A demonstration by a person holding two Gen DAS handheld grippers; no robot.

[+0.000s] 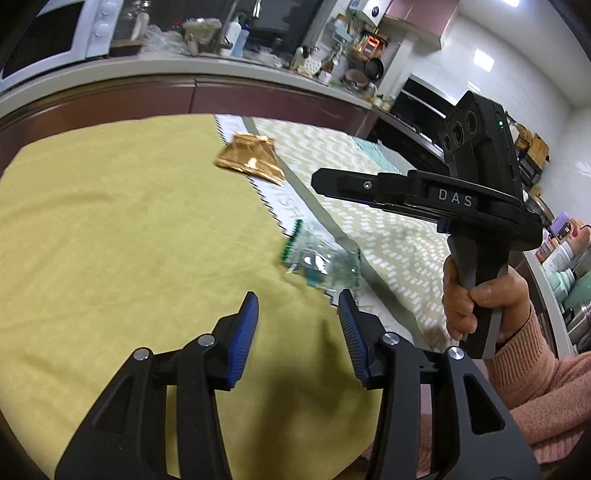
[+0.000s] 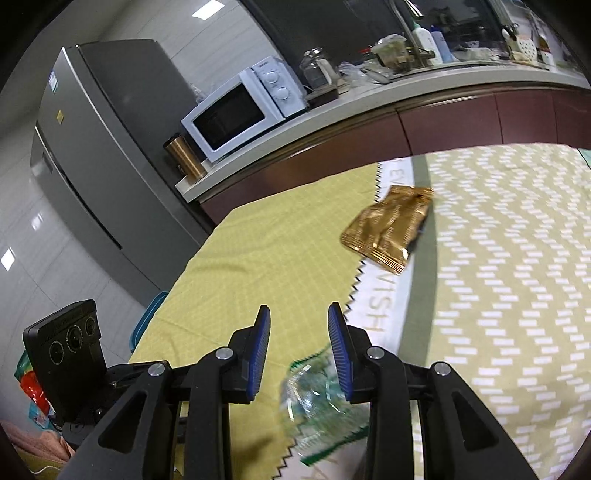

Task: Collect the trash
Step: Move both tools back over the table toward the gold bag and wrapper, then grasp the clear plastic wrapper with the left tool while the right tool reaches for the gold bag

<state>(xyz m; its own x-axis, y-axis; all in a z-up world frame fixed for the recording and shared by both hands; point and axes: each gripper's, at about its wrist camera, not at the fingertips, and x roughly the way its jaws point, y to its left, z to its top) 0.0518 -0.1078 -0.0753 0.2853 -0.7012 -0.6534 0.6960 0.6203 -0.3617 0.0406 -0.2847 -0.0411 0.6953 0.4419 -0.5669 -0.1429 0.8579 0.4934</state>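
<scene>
clear wrapper (image 2: 321, 410) blurred, partly behind right gripper (image 2: 299, 347)

home kitchen: white microwave (image 2: 240, 110) on a long counter (image 2: 369, 110) over maroon cabinets (image 2: 443, 125), grey fridge (image 2: 103, 147) beside it, bottles by a sink tap (image 1: 236, 33), cloth-covered table (image 1: 129, 221) in front.

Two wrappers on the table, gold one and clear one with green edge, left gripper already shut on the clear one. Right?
Not quite. The left gripper is open and empty in the left wrist view; the clear wrapper lies ahead of it on the table. The gold wrapper lies farther back.
</scene>
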